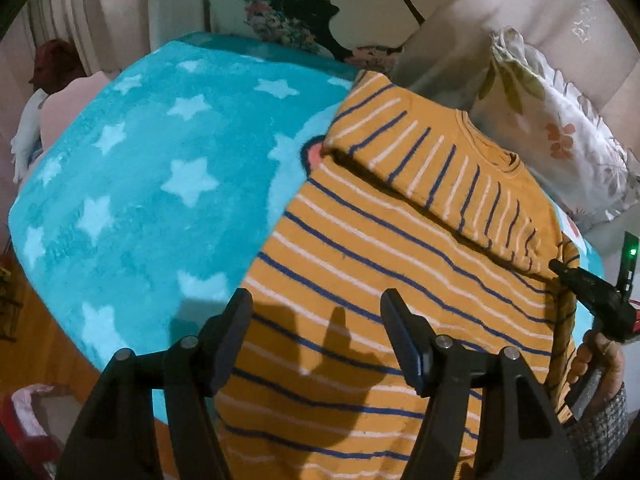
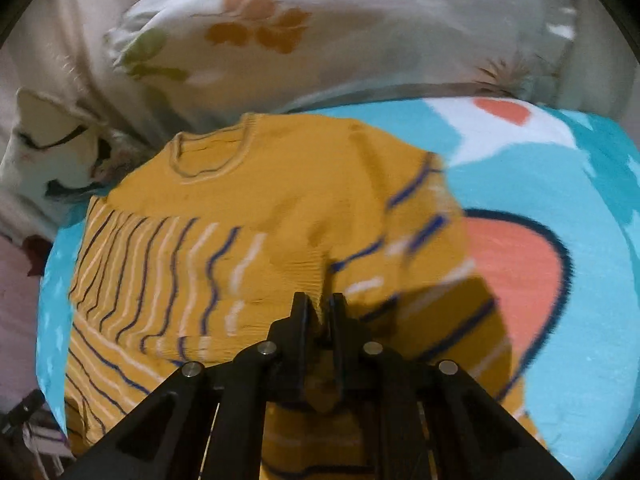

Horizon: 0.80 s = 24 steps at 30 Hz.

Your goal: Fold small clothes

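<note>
A small mustard-yellow sweater (image 1: 384,248) with blue and white stripes lies on the teal star blanket (image 1: 132,184). One sleeve is folded across its chest. My left gripper (image 1: 316,312) is open and empty, hovering over the sweater's lower body. My right gripper (image 2: 320,308) is shut on a pinch of the sweater's (image 2: 248,200) fabric at its right side and lifts it slightly. The right gripper also shows in the left wrist view (image 1: 560,266) at the sweater's far right edge. The right wrist view is motion-blurred.
Floral pillows (image 1: 556,136) and a cream cushion (image 1: 460,32) lie behind the sweater. The blanket's edge drops to a wooden floor (image 1: 44,316) at left, where a red bin (image 1: 24,420) stands. A pink shape on the blanket (image 2: 516,272) lies right of the sweater.
</note>
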{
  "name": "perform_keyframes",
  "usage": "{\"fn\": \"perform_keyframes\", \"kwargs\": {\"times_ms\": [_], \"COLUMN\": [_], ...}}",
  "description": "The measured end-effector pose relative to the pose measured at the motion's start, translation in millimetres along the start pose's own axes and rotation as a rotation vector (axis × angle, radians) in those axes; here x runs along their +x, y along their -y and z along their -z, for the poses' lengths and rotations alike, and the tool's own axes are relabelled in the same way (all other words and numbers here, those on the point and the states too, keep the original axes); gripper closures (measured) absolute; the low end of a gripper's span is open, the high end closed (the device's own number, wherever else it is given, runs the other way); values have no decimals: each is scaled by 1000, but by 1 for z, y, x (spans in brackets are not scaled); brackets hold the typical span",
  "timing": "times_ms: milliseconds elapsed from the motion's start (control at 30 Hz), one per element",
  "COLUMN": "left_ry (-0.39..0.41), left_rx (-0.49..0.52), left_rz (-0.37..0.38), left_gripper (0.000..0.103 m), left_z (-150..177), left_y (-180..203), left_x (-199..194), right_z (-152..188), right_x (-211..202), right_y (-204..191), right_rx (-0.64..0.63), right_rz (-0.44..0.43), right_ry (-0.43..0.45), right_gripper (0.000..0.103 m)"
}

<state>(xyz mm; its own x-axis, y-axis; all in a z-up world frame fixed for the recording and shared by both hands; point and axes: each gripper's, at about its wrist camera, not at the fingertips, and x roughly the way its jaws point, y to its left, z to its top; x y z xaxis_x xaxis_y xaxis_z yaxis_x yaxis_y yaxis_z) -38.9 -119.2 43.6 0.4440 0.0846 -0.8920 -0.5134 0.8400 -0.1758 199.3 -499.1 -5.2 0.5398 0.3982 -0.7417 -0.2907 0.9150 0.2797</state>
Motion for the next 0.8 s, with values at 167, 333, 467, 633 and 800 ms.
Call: {"fn": "perform_keyframes", "kwargs": {"times_ms": [167,333,467,633,800], "left_ry": [-11,-29,-70,-113,-119], "left_rx": [57,161,227,279,330], "left_rz": [36,105,161,200,227], "left_gripper": [38,37,37,37,37], "left_z": [-5,-1,11,24,31], "left_y": [39,87,116,142,165], "left_x": [9,23,38,50,49], "right_z": [7,42,93,166,217], "right_x": [-69,-126,-167,-196,-202], "right_y": [39,122,174,207,218], "right_rx": [78,260,329,409,461], "right_rz": [-34,-30,101,171,208], "right_ry": [159,161,151,105,87], "right_gripper": [37,28,28,28,28]}}
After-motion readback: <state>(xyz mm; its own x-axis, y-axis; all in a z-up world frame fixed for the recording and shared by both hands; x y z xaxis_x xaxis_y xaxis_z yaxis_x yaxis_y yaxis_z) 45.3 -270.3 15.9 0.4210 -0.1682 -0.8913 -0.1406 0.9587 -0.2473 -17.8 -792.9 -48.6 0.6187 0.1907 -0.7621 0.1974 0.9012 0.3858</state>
